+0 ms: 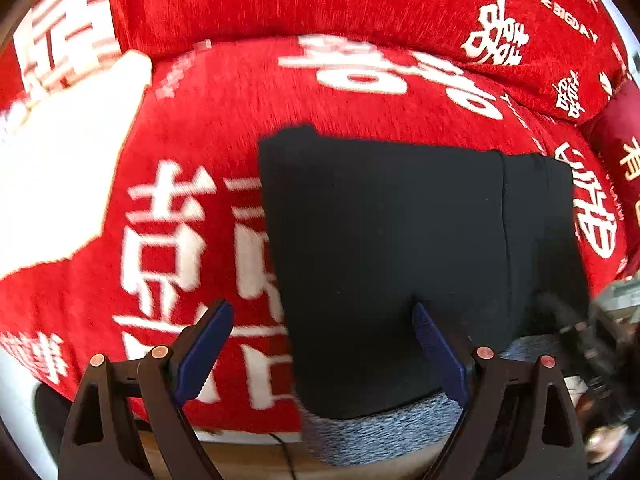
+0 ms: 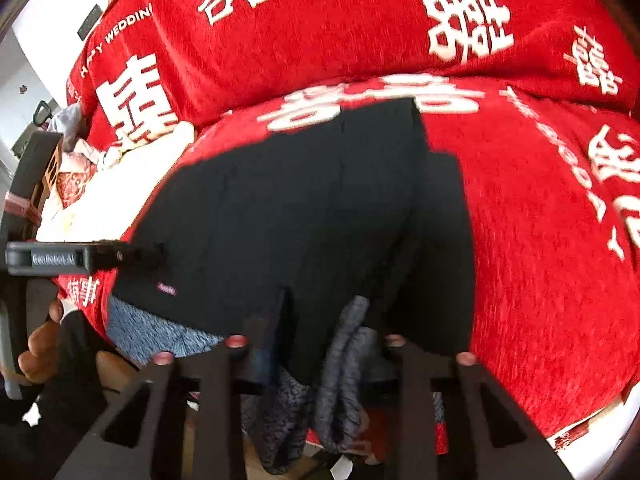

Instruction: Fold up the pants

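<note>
Left wrist view showed the black pants (image 1: pixel 400 248) folded into a compact rectangle on the red cover (image 1: pixel 192 128). Left gripper (image 1: pixel 324 356) stood released; right gripper (image 2: pixel 320 320) pinched their grey-lined edge, so folding remained unfinished.

One pair of black pants (image 1: pixel 400 248) lay folded on one red cover (image 1: pixel 192 208) printed with white characters. Two grippers were in view, the left gripper (image 1: pixel 322 350) and the right gripper (image 2: pixel 320 320) (two fingers each). One hand (image 2: pixel 40 344) showed, and one grey knit fabric (image 1: pixel 372 428) under the pants.
</note>
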Motion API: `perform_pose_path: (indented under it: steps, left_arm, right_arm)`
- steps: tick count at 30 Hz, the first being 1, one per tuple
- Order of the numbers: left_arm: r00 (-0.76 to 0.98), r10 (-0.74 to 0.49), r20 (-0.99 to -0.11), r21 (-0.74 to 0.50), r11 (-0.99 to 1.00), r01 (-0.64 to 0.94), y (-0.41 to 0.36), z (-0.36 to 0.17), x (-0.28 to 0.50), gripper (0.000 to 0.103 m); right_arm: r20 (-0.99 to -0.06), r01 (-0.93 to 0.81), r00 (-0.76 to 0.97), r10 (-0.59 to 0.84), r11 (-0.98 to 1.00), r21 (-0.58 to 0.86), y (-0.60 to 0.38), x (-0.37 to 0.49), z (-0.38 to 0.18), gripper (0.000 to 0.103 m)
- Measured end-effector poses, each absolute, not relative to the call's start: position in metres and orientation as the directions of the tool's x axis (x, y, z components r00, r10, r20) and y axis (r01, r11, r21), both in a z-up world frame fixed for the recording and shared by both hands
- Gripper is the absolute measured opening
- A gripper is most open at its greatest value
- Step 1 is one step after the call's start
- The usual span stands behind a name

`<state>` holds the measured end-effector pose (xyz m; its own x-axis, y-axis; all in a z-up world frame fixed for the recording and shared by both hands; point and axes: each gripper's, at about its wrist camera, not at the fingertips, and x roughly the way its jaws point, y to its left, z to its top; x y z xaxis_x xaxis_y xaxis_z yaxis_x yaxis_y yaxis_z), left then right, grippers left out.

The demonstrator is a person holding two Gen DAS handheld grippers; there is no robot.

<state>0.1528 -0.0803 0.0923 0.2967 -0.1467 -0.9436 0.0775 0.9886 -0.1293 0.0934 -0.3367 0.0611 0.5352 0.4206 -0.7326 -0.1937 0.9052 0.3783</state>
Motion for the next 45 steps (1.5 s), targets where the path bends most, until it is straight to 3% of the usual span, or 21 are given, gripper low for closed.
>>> perform_pose_path:
  steps: [5,9,12,13,17,22,26,28,29,36,41,45]
  left_arm:
    - [0.338,-0.161,-0.927,-0.13,0.985,0.11,-0.083,0.103,0.155,0.092]
    - [0.298,-0.118,-0.947,-0.086,0.989,0.118,-0.095,0.077,0.163,0.092]
    - [0.291,-0.127,-0.948,-0.1,0.99,0.104,-0.091,0.078,0.162,0.092]
    - [0.293,-0.13,-0.947,-0.104,0.989,0.103,-0.09,0.083,0.163,0.092]
    - [0.351,-0.101,-0.931,-0.082,0.994,0.07,-0.085,0.101,0.18,0.092]
    - [0.32,-0.094,-0.943,-0.097,0.995,0.005,-0.093,0.099,0.223,0.092]
    - [0.267,-0.008,-0.964,-0.007,1.0,0.002,-0.106,0.075,0.246,0.092]
    - [0.245,-0.004,-0.97,-0.008,1.0,-0.015,-0.104,0.063,0.252,0.103]
    - [0.241,-0.013,-0.97,-0.018,1.0,-0.019,-0.102,0.058,0.253,0.103]
    - [0.229,-0.062,-0.971,-0.063,0.998,0.003,-0.099,0.057,0.255,0.103]
    - [0.277,-0.141,-0.95,-0.139,0.99,0.028,-0.083,0.085,0.207,0.103]
    - [0.303,-0.155,-0.94,-0.126,0.986,0.113,-0.088,0.089,0.156,0.103]
  right_arm:
    - [-0.666,-0.135,0.614,0.424,0.887,0.441,-0.378,0.077,0.081,0.023]
    - [-0.744,-0.035,0.535,0.4,0.891,0.453,-0.39,0.09,0.039,0.029]
    - [-0.752,-0.023,0.549,0.366,0.905,0.424,-0.394,0.089,0.05,0.048]
    - [-0.758,-0.002,0.566,0.325,0.92,0.393,-0.399,0.088,0.057,0.062]
    - [-0.672,0.021,0.723,0.161,0.967,0.254,-0.407,0.081,0.109,0.081]
    - [-0.678,-0.166,0.683,0.272,0.962,0.219,-0.362,0.13,0.123,0.081]
    - [-0.766,-0.198,0.57,0.296,0.955,0.222,-0.338,0.18,0.086,0.081]
    - [-0.824,-0.158,0.496,0.274,0.962,0.225,-0.338,0.201,0.058,0.081]
    - [-0.836,-0.14,0.477,0.271,0.963,0.232,-0.341,0.204,0.051,0.082]
    - [-0.837,-0.134,0.481,0.261,0.965,0.224,-0.344,0.2,0.05,0.083]
    - [-0.793,-0.128,0.577,0.193,0.981,0.146,-0.343,0.141,0.078,0.084]
    - [-0.788,-0.113,0.603,0.126,0.991,0.072,-0.336,0.088,0.079,0.084]
